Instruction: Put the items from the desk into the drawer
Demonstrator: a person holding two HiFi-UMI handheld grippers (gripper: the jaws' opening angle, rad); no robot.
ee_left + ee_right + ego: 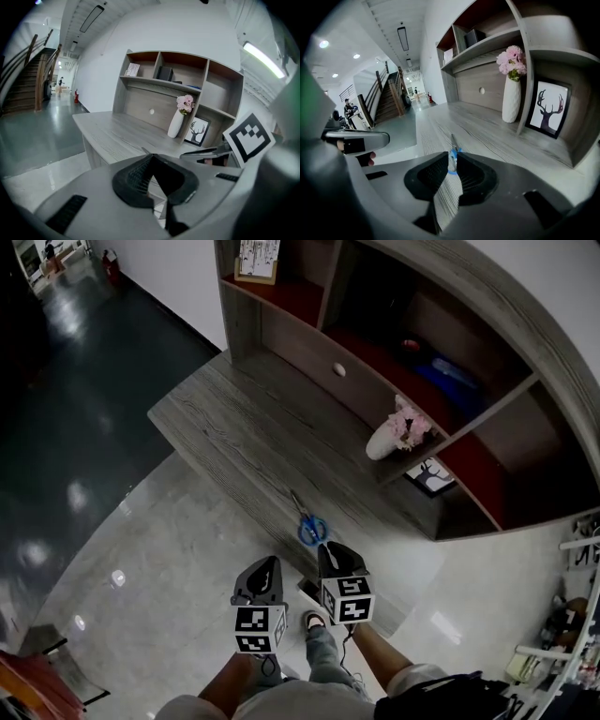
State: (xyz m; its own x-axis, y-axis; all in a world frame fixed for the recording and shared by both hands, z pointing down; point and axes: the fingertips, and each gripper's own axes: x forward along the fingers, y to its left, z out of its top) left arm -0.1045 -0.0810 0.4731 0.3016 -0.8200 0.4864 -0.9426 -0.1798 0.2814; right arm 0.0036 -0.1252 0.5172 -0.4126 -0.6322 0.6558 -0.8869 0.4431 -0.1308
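We hold both grippers low in the frame's lower middle, at the near edge of the desk [234, 418]. The left gripper [270, 562] has its jaws together at the tips with nothing between them. The right gripper [328, 547] has its jaws a narrow gap apart and bare. Through that gap in the right gripper view we see the blue-handled scissors [453, 161] lying flat on the wood just ahead. In the head view the scissors [309, 524] lie just above the right gripper, handles toward us. The drawer [314, 354], shut, shows its round pale knob in the upper middle. A white vase [382, 442] of pink flowers stands right of centre, beside a framed picture [431, 474] of a black deer. Each gripper's cube bears black-and-white square markers. A printed card [258, 257] leans on the top shelf, its writing too small for us to read
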